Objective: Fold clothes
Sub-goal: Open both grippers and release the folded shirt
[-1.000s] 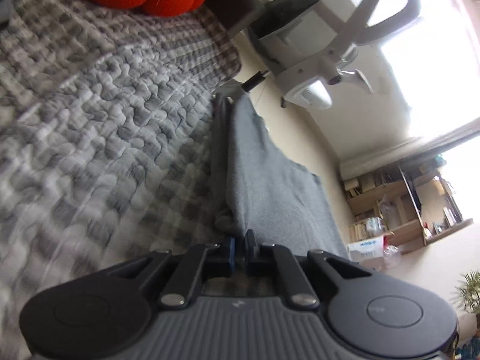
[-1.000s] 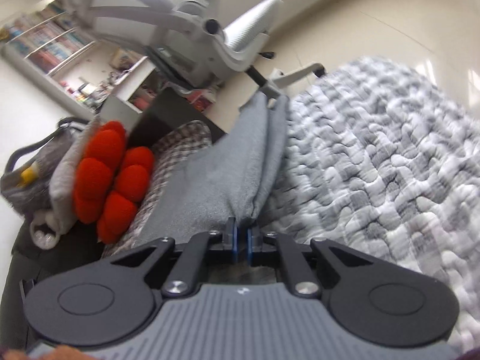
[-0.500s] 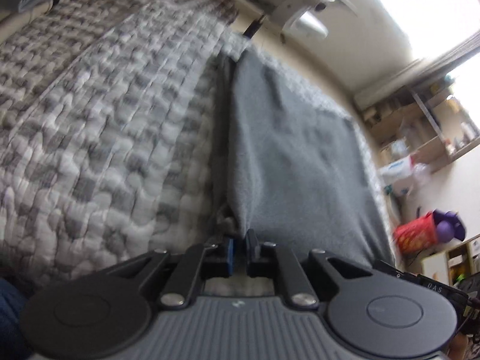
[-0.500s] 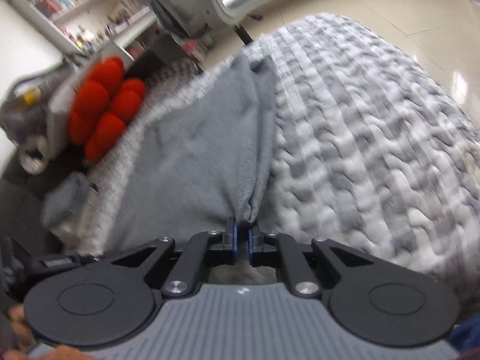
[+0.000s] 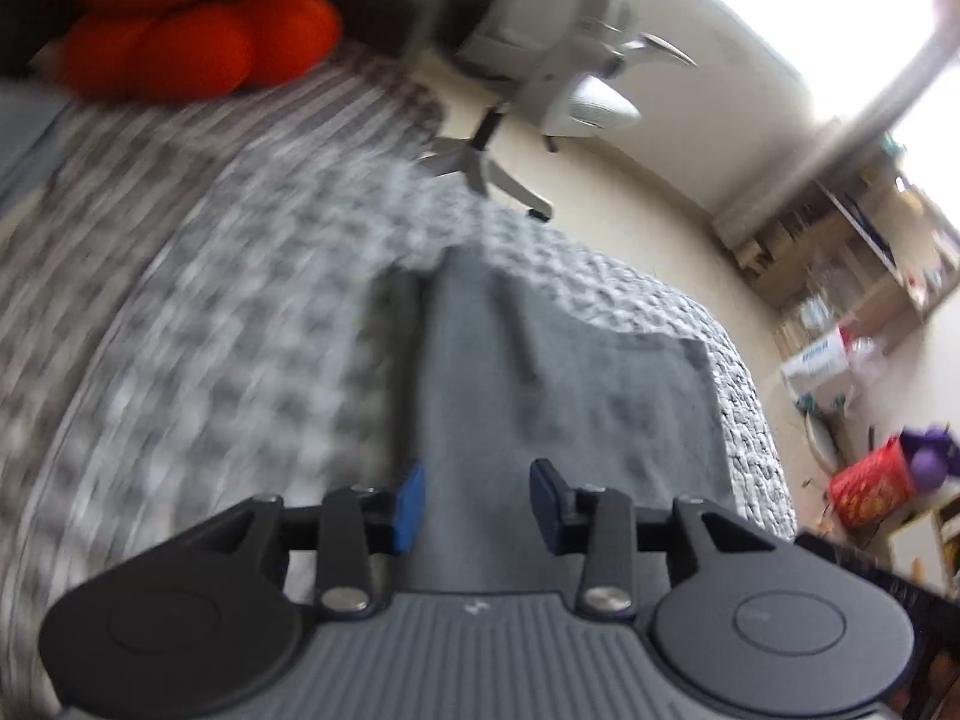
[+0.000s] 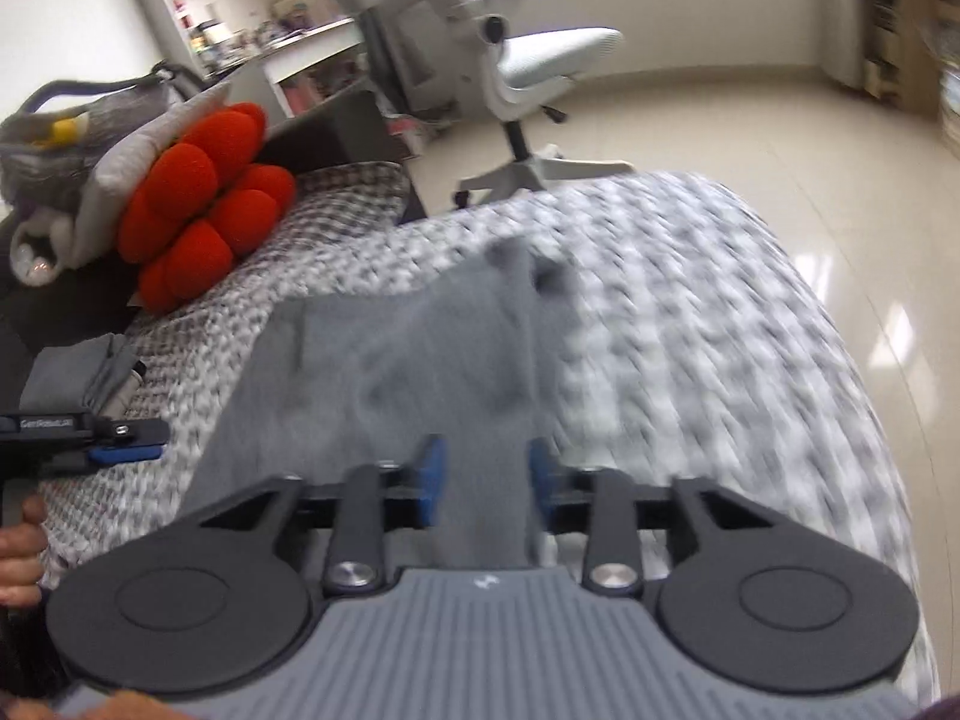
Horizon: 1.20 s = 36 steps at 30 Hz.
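A grey garment lies folded flat on the grey-and-white quilted bedspread. My left gripper hovers over the garment's near edge. Its jaws are opening, and the blue pads stand apart without pressing on the cloth. In the right wrist view the same garment lies below my right gripper. Those jaws are opening too, and the pads are clear of the fabric. The left gripper shows at the left edge of that view, held by a hand.
A red knotted cushion and a grey bag sit at the head of the bed. A white office chair stands on the cream floor beyond the bed. Shelves and a red bag are at the right.
Both grippers were shut on the garment's near edge; now their jaws have parted and let it go. The garment lies flat on the bed, and both hands have drawn back and rolled.
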{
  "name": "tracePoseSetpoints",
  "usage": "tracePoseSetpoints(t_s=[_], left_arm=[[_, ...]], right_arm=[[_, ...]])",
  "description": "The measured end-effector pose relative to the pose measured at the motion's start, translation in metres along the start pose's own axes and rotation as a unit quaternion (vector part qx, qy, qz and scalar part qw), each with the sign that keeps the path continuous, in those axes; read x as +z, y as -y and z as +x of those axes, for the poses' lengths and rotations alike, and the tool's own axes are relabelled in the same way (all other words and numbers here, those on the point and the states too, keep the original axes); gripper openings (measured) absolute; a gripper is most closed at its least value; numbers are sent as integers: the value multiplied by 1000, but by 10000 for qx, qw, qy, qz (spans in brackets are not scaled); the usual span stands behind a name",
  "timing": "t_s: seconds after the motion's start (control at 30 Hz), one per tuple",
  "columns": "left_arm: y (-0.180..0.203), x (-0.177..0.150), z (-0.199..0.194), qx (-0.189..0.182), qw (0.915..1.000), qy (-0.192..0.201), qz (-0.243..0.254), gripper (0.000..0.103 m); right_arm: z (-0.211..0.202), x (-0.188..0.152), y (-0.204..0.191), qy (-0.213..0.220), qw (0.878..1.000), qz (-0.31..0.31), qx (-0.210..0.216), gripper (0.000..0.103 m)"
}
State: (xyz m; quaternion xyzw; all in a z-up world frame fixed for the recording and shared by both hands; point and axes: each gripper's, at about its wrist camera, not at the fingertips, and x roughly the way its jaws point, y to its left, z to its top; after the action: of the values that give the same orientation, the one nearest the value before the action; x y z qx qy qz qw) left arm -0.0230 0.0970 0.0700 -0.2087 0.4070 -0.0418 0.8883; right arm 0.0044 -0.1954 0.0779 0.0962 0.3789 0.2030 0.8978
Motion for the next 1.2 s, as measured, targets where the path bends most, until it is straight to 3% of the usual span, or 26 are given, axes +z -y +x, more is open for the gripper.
tracePoseSetpoints(t_s=[0.17, 0.23, 0.37, 0.4, 0.47, 0.6, 0.67, 0.8, 0.93, 1.03, 1.2], left_arm=[[42, 8, 41, -364, 9973, -347, 529, 39], [55, 6, 56, -469, 9951, -480, 725, 39], [54, -7, 79, -244, 9927, -621, 1009, 39], [51, -10, 85, -156, 9920, -663, 1064, 39], [50, -11, 86, -93, 9913, -598, 1168, 38], [49, 0, 73, -119, 9931, -351, 1108, 40], [50, -2, 63, -245, 9928, -244, 1149, 41], [52, -12, 46, -553, 9902, -196, 1269, 41], [53, -27, 55, -609, 9889, -530, 1245, 41], [56, -35, 68, -430, 9865, -687, 1420, 41], [58, -32, 58, -349, 9858, -607, 1523, 41]], right_arm=[[56, 21, -23, -463, 9956, -532, 621, 39], [64, 16, -34, -621, 9915, -989, 579, 39], [77, -6, -52, -825, 9784, -1850, 404, 39], [79, -13, -54, -851, 9748, -2033, 340, 32], [83, -23, -54, -790, 9692, -2330, 130, 31], [74, -19, -49, -643, 9736, -2175, 252, 31], [67, -18, -48, -521, 9762, -2065, 403, 36], [45, -29, -61, -466, 9623, -2409, 1174, 32], [66, -46, -64, -957, 9553, -2664, 855, 32], [67, -44, -63, -945, 9568, -2592, 921, 32], [60, -37, -64, -811, 9591, -2494, 1069, 31]])
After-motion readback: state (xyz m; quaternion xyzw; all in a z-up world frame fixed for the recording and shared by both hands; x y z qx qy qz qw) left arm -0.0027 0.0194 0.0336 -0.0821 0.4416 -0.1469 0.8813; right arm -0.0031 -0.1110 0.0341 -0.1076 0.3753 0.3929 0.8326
